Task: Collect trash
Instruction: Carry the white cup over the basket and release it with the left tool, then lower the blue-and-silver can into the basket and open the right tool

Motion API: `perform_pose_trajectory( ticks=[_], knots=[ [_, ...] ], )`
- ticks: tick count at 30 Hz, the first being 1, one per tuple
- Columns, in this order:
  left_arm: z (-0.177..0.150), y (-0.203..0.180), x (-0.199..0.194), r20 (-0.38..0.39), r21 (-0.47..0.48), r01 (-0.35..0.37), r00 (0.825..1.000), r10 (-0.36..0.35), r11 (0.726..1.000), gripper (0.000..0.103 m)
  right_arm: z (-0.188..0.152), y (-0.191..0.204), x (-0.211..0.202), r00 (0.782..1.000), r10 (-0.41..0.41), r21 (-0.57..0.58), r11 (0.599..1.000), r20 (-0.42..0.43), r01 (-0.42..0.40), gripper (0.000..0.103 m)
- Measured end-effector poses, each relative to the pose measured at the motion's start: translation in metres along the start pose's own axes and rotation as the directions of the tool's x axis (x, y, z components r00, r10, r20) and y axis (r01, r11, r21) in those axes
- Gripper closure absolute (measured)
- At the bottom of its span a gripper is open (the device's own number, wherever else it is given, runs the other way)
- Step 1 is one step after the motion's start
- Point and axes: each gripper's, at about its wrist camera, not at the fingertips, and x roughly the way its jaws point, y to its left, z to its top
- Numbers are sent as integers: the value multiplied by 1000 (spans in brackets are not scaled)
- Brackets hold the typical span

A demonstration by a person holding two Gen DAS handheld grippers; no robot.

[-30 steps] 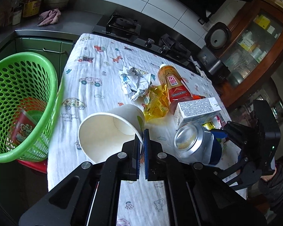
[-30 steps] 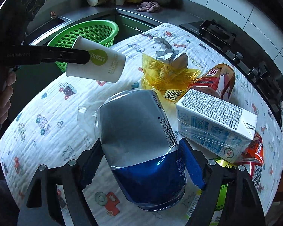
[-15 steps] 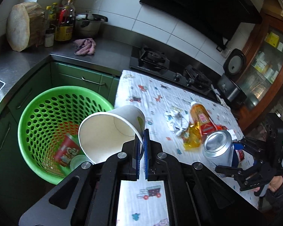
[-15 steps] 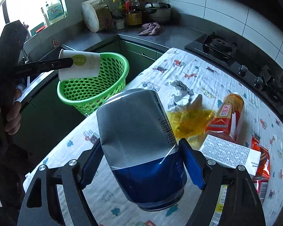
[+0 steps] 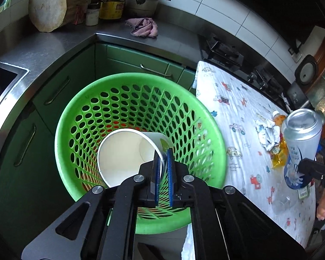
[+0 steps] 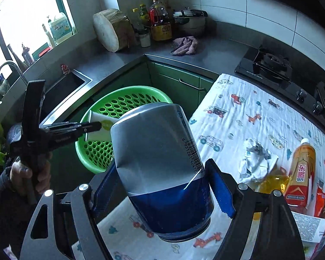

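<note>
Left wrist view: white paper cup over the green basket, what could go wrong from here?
1. The left gripper pinches only the rim wall of the white paper cup; the thin paper may crumple or slip early.
2. The silver-and-blue drink can in the right gripper hangs over the table edge, short of the green perforated basket; released here, it would probably miss.

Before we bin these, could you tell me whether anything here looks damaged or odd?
Yes: the can in the right claw is dented, its silver side creased flat. The paper cup is pinched by its rim in the left claw, tilted over the green basket.
</note>
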Motion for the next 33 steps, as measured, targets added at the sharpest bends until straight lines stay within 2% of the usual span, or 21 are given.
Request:
perform_pose_trajectory(
  ticks=[1, 3, 6, 8, 19, 23, 27, 33],
  knots=[
    [-1, 5, 3, -9, -11, 2, 1000, -2, 1000, 93, 5, 2, 5, 1000, 5, 2, 1000, -1, -5, 27],
    [-4, 13, 5, -15, -29, 3, 1000, -3, 1000, 76, 14, 9, 15, 1000, 14, 9, 1000, -2, -14, 27],
    [-9, 21, 2, -10, -50, -1, 1000, 0, 999, 59, 28, 16, 31, 999, 33, 23, 999, -6, -33, 27],
    [-11, 27, 0, -10, -63, -4, 1000, 3, 998, 53, 36, 24, 42, 999, 39, 24, 999, -9, -39, 27],
    [-23, 57, -28, 35, -141, -17, 999, 23, 990, 46, 64, 52, 92, 997, 76, 56, 996, -31, -74, 27],
    [-27, 61, -35, 43, -148, -31, 998, 38, 988, 42, 66, 58, 96, 997, 77, 52, 996, -14, -76, 23],
    [-29, 62, -39, 47, -158, -32, 998, 40, 987, 41, 61, 61, 88, 997, 76, 35, 997, -9, -76, 23],
    [-27, 49, -44, 55, -143, -16, 998, 25, 990, 38, 43, 48, 52, 999, 28, 6, 1000, 22, -28, 19]
  ],
)
